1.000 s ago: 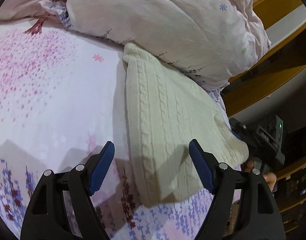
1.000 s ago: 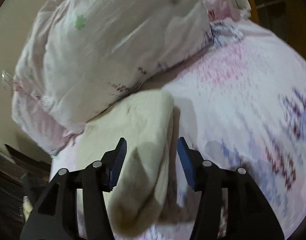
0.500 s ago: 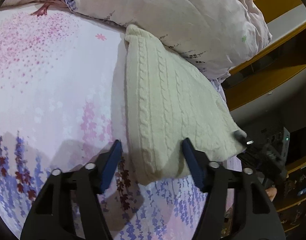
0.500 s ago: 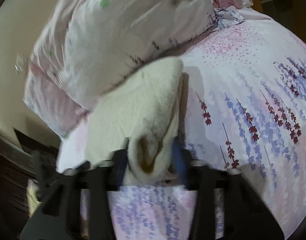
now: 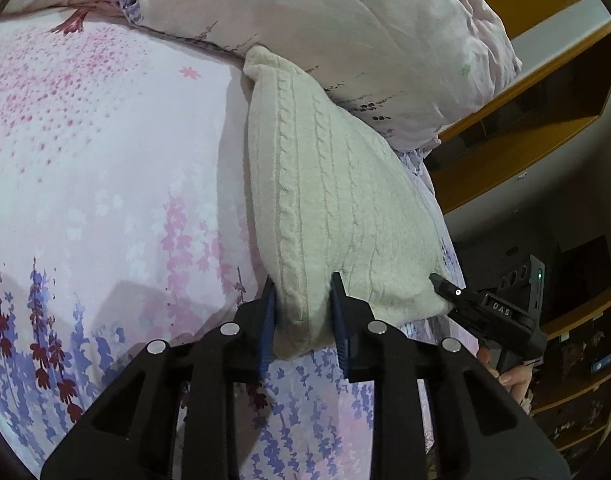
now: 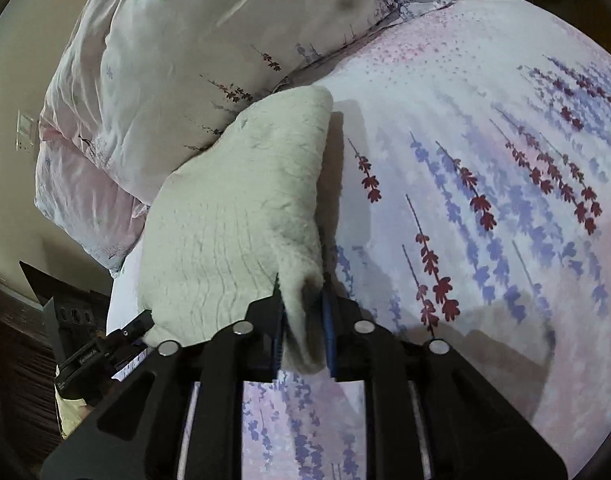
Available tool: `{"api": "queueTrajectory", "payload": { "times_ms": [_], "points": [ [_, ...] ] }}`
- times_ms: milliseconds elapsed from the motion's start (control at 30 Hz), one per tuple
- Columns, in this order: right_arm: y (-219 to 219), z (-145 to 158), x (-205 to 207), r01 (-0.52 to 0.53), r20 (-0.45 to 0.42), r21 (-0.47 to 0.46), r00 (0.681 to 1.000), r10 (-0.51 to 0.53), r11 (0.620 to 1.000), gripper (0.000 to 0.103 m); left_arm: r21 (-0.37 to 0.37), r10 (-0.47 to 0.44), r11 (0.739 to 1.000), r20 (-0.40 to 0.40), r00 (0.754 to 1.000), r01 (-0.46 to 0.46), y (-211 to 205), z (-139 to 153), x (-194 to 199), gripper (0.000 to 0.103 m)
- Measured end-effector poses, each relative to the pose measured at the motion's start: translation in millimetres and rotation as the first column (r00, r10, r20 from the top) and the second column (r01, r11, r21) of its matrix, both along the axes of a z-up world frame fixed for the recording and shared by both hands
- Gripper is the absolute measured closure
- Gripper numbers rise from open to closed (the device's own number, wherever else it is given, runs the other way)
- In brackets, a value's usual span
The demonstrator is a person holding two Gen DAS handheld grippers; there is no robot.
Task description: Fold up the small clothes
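Note:
A cream cable-knit sweater (image 5: pixel 325 184) lies folded on the flowered bedsheet (image 5: pixel 105 168), its far end against a heap of bedding. My left gripper (image 5: pixel 303 312) has the sweater's near left corner between its blue pads; its jaws are closing and press on the knit. In the right wrist view the sweater (image 6: pixel 233 216) fills the left middle. My right gripper (image 6: pixel 303 312) pinches the near right corner; its jaws are opening slightly with the fabric still squeezed between them. Each gripper shows in the other's view: right gripper (image 5: pixel 439 280), left gripper (image 6: pixel 143 320).
A crumpled pale quilt (image 5: pixel 345 32) is piled behind the sweater. The sheet (image 6: pixel 485 200) stretches flat beside it. Wooden shelving (image 5: pixel 545 128) and dark furniture stand past the bed's edge. A hand (image 5: pixel 513 376) holds the right gripper.
Both grippers went from wide open around the sweater's near edge to closed on its two near corners. The right gripper moved in and down toward the bed.

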State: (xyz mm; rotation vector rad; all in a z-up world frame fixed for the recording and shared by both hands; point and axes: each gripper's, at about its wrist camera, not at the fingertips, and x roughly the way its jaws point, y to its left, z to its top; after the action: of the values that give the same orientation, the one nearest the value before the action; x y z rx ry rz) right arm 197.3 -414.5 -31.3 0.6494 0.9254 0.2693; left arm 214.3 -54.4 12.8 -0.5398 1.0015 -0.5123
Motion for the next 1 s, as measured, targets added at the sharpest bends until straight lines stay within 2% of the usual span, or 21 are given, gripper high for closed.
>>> {"api": "queueTrajectory", "payload": {
  "times_ms": [100,133,167,200,233,267,333,433,533,600,633,700,767,833,933,967,1000],
  "points": [
    [-7,10,1,0.008,0.006,0.027,1.0,-0.008,1.0,0.055,-0.014,0.01,1.0,-0.01,1.0,-0.011,5,5,2,0.069],
    [-13,14,5,0.019,0.016,0.056,1.0,-0.02,0.998,0.051,-0.019,0.015,1.0,-0.011,1.0,-0.015,7,8,4,0.059],
    [-17,16,8,0.027,0.021,0.078,0.999,-0.029,0.997,0.044,-0.019,0.022,1.0,-0.008,1.0,-0.022,9,11,7,0.045],
    [-20,18,14,0.028,0.024,0.097,0.999,-0.031,0.995,0.042,-0.018,0.037,0.999,0.004,0.999,-0.037,11,16,11,0.038],
    [-22,20,21,0.03,0.017,0.111,0.999,-0.032,0.993,0.041,-0.01,0.049,0.999,0.015,0.999,-0.049,13,21,16,0.027],
    [-22,19,29,0.034,0.005,0.12,0.999,-0.035,0.992,0.04,0.0,0.056,0.998,0.023,0.998,-0.056,13,25,21,0.023],
    [-21,15,52,0.032,-0.033,0.157,0.999,-0.028,0.987,0.04,0.025,0.065,0.998,0.028,0.997,-0.066,12,29,37,0.021],
    [-17,9,78,0.034,-0.074,0.169,0.997,-0.021,0.985,0.04,0.042,0.074,0.996,-0.013,0.997,-0.074,9,25,62,0.019],
    [-10,6,94,0.02,-0.084,0.156,0.996,-0.007,0.987,0.043,0.04,0.077,0.996,-0.054,0.996,-0.075,5,16,84,0.019],
    [-7,4,101,0.016,-0.084,0.161,0.996,-0.002,0.987,0.056,0.021,0.065,0.998,-0.075,0.995,-0.064,1,10,93,0.019],
    [-5,3,105,0.023,-0.086,0.16,0.996,-0.009,0.987,0.058,0.016,0.061,0.998,-0.082,0.995,-0.06,-1,7,96,0.02],
    [-4,7,107,0.023,-0.055,0.143,0.998,-0.015,0.989,0.083,0.009,0.06,0.998,-0.089,0.994,-0.06,-4,3,101,0.02],
    [-3,17,104,0.026,0.004,0.106,1.0,-0.026,0.994,0.088,0.01,0.065,0.998,-0.088,0.994,-0.064,-5,2,103,0.02],
    [-3,24,102,0.062,0.029,0.039,0.998,-0.063,0.997,0.091,0.013,0.06,0.998,-0.084,0.995,-0.059,-7,1,103,0.02],
    [-6,10,109,0.095,-0.045,0.015,0.995,-0.094,0.995,0.091,0.034,0.052,0.998,-0.074,0.996,-0.05,-13,3,104,0.02],
    [-5,12,109,0.093,-0.041,0.013,0.995,-0.092,0.996,0.089,0.043,0.052,0.998,-0.069,0.996,-0.05,-13,5,103,0.02],
    [-5,14,107,0.088,-0.04,0.011,0.995,-0.088,0.996,0.081,0.055,0.05,0.997,-0.063,0.997,-0.047,-15,5,101,0.02]
  ]
}}
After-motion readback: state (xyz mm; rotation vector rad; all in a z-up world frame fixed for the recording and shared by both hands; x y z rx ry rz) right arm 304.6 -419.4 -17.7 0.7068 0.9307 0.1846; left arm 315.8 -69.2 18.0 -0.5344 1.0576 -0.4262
